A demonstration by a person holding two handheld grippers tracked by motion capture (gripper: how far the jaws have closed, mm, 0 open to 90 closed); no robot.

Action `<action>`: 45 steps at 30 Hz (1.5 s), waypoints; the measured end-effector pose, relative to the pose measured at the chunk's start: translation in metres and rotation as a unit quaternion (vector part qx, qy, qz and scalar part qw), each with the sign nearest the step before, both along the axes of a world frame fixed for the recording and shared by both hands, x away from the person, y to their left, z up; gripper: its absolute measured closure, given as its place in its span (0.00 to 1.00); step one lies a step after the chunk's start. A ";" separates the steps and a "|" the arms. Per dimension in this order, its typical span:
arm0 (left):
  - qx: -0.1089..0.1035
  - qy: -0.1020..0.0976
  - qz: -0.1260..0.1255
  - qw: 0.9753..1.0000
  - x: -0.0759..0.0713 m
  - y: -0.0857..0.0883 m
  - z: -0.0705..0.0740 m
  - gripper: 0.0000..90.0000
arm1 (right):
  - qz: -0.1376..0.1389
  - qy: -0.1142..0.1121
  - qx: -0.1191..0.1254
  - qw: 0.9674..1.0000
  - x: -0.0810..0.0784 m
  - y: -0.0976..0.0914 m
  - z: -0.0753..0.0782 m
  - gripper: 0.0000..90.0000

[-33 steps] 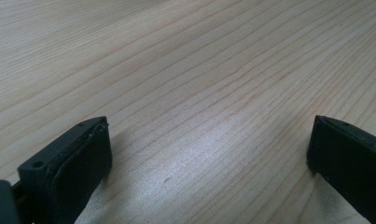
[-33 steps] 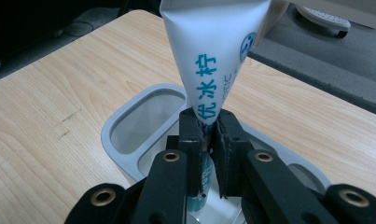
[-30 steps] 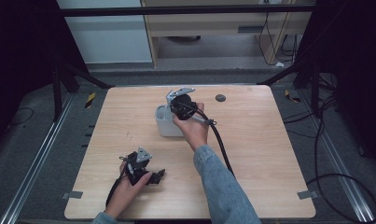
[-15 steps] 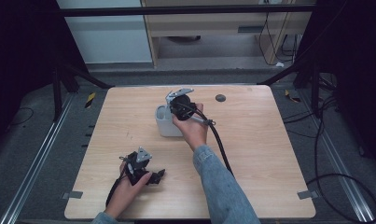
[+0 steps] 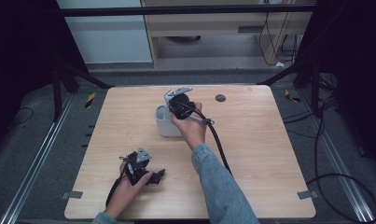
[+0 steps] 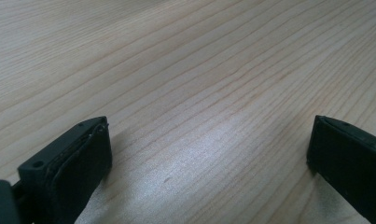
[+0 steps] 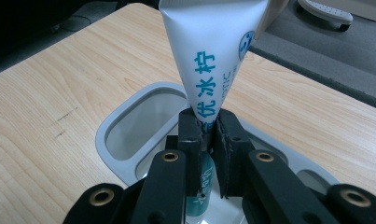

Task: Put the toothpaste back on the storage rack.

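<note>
My right gripper [image 7: 209,135] is shut on a white toothpaste tube [image 7: 209,60] with blue lettering, pinching it near its narrow teal end. The tube's wide flat end points away from the camera. Below the jaws lies a light grey holder [image 7: 112,154] with rounded openings, and the tube's narrow end hangs over one of them. In the high view the right gripper [image 5: 176,100] hovers over this holder [image 5: 163,122] near the table's middle back. My left gripper [image 5: 154,176] rests at the front left, its jaws wide open over bare wood [image 6: 209,149].
A small dark round disc [image 5: 220,98] lies near the back edge of the wooden table [image 5: 269,154]. The right gripper's black cable [image 5: 218,140] trails across the table beside the forearm. Dark stands and floor cables surround the table.
</note>
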State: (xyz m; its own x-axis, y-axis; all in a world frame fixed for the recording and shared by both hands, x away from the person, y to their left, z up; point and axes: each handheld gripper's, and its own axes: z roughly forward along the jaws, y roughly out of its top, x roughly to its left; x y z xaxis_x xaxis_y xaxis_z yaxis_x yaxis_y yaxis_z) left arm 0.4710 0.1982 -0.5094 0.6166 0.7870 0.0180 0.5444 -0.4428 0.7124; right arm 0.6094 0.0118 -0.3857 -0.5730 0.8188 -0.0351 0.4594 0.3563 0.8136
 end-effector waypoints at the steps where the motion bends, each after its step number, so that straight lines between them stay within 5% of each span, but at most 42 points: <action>1: 0.000 0.000 0.000 1.000 0.000 0.000 0.000 0.00 | 0.000 0.000 -0.001 1.000 0.000 0.001 0.000 0.91; 33: 0.000 0.000 0.000 1.000 0.000 0.000 0.000 0.00 | -0.010 0.006 0.001 1.000 0.007 0.010 0.000 0.88; 45: -0.001 0.000 0.000 1.000 0.000 0.000 0.000 0.00 | -0.004 0.006 -0.003 1.000 0.002 0.010 0.001 0.79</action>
State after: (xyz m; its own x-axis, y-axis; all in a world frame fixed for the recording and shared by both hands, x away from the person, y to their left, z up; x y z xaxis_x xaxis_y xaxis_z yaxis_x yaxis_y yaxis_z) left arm 0.4710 0.1981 -0.5095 0.6168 0.7869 0.0165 0.5449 -0.4421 0.7125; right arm 0.6110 0.0218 -0.3847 -0.5674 0.8227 -0.0333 0.4720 0.3582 0.8055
